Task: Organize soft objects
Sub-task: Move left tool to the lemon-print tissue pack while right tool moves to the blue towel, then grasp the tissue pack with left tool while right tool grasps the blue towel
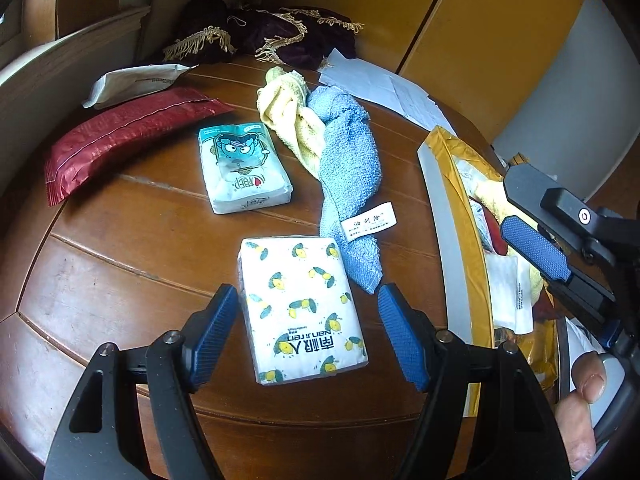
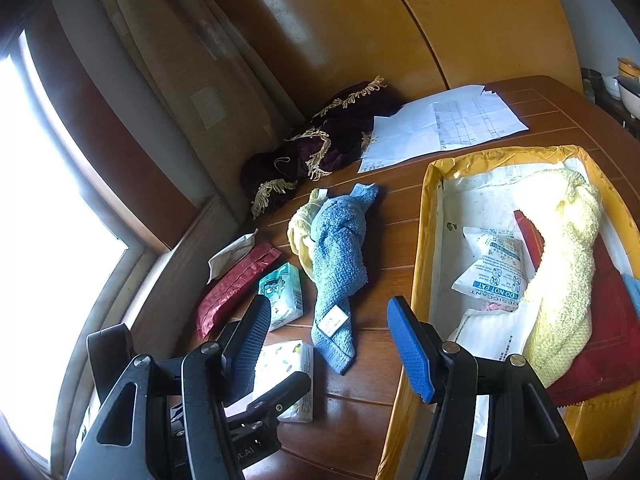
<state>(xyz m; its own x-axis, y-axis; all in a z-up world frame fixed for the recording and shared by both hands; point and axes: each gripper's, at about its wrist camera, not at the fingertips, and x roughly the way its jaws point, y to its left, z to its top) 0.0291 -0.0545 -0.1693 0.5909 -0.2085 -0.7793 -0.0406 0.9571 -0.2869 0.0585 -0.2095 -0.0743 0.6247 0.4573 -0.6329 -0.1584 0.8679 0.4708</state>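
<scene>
Left gripper (image 1: 308, 332) spread wide astride the lemon-print tissue pack (image 1: 304, 312), not touching, near the table's (image 1: 120, 240) front edge. Right gripper (image 2: 328, 344) spread, empty, over the yellow box's (image 2: 420, 240) near wall. Beyond, mid-table: blue towel (image 1: 348, 168), cartoon tissue pack (image 1: 244, 168). Toward the left edge: red pouch (image 1: 120, 136).

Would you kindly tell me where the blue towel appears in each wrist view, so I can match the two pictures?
Left wrist view: the blue towel lies right of centre, running from the upper middle down beside the lemon-print tissue pack.
Right wrist view: the blue towel lies at the centre, left of the yellow box.
Shared landmark: the towel's white label.
</scene>
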